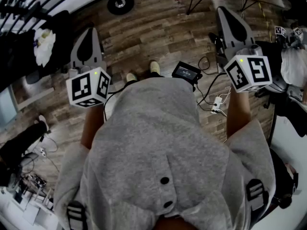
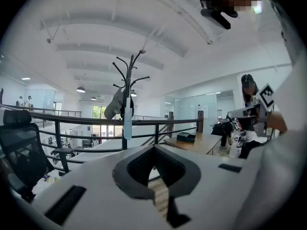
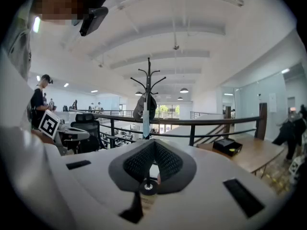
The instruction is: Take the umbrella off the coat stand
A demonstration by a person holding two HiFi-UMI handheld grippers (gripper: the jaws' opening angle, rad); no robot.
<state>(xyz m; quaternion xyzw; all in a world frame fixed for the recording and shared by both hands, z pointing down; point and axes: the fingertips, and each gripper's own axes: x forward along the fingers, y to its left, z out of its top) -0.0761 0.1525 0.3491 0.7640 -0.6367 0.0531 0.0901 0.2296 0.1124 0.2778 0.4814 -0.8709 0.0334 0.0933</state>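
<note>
We stand on a wooden floor [image 1: 153, 37], with open boards running ahead to the round black foot of the coat stand [image 1: 120, 4]. The stand is near the floor's far edge, close to a black railing [image 1: 29, 8]. Loose cables [image 1: 211, 90] trail over the floor by our right side. A wooden desk [image 3: 254, 155] stands further right, and an office chair [image 2: 19, 143] is off to the left by the railing. Both forearms reach forward on either side of our grey hooded top [image 1: 163, 147]. Each hand holds its gripper tilted slightly downward and aimed toward the stand, with the marker cubes nearest to us. The left gripper [image 2: 153, 150] has its jaws pressed together at the tips, with nothing between them. The right gripper [image 3: 152, 145] also has its jaws closed tip to tip and holds nothing. The umbrella [image 3: 146, 119] is pale, slim and folded. It hangs straight down against the stand's pole, just beside a grey garment [image 3: 139, 107] hung from one of the hooks. Both grippers are well apart from the umbrella and touch nothing.
</note>
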